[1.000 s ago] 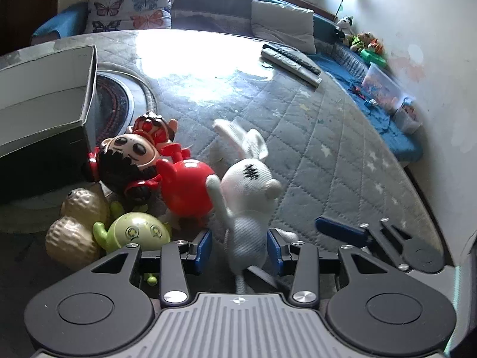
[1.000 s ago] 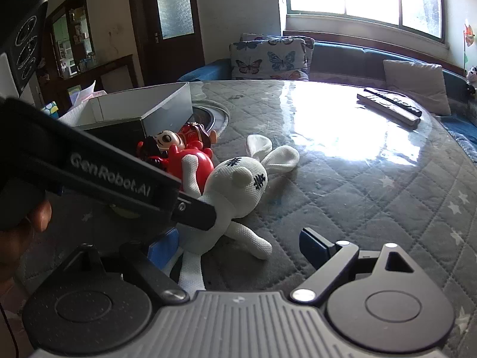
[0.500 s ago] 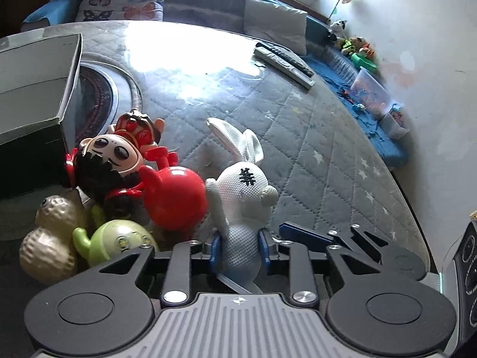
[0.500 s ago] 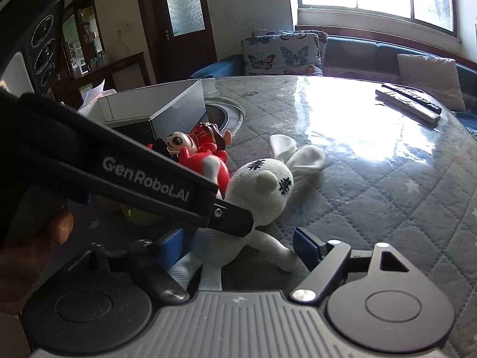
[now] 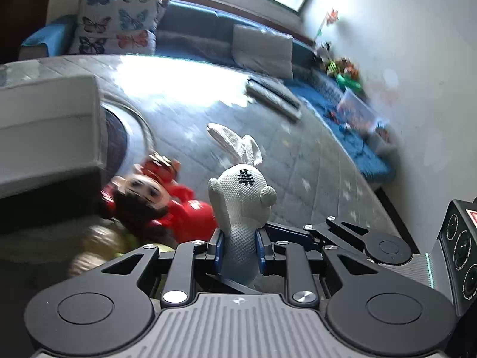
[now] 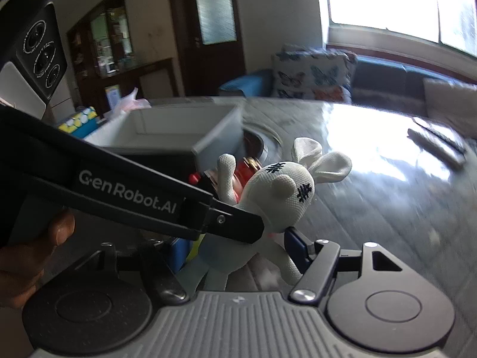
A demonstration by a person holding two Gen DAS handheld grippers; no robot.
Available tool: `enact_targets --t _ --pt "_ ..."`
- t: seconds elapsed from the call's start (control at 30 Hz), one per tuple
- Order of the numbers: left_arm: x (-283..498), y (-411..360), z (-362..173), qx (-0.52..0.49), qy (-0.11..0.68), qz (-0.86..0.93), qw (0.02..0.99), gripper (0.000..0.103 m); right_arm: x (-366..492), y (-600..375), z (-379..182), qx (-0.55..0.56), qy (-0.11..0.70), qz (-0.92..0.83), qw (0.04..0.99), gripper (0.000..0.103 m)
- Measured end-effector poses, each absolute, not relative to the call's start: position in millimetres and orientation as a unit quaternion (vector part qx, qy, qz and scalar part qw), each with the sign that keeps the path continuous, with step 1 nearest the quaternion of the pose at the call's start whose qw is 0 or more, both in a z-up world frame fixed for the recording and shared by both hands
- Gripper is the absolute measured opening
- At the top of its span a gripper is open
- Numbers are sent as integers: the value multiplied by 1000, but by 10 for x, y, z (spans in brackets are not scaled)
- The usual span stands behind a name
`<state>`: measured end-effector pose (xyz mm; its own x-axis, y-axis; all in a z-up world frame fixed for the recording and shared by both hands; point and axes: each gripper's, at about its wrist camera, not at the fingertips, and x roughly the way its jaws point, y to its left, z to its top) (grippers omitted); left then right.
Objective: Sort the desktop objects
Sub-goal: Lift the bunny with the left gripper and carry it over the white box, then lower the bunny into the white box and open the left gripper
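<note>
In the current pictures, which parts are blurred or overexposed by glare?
Left wrist view: white rabbit sharp in the left gripper, red toys blurred, glare on the table. Right wrist view: window overexposed, remotes smeared.

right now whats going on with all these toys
A person is sorting toys on a quilted table. The left gripper is shut on the white bunny's body, holding it upright beside the red doll. The right gripper is open, close under the bunny. A grey box sits just behind the toy pile.
</note>
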<state>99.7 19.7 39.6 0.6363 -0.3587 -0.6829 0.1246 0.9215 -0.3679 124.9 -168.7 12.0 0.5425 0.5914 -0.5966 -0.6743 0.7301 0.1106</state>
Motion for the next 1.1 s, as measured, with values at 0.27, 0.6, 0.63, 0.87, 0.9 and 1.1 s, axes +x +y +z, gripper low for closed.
enact_targets --t 0.27,0.6,0.63,0.87,0.9,1.1 --pt "1020 938 799 -159 359 -63 918 24 1396 -891 563 -104 259 422 862 69" --pt "1469 1823 843 -170 370 6 913 24 1673 -102 664 -123 263 448 846 69" --pt "1520 1898 830 -167 376 11 912 24 1697 -42 656 -125 265 449 844 69" --pt "1833 2206 631 -114 429 20 896 24 1866 378 599 -139 279 456 834 69" --pt "1864 2207 594 -99 438 17 893 24 1890 403 572 -140 282 457 832 69" --pt "1975 2217 315 -34 483 0 875 24 1981 459 401 -143 301 462 822 69"
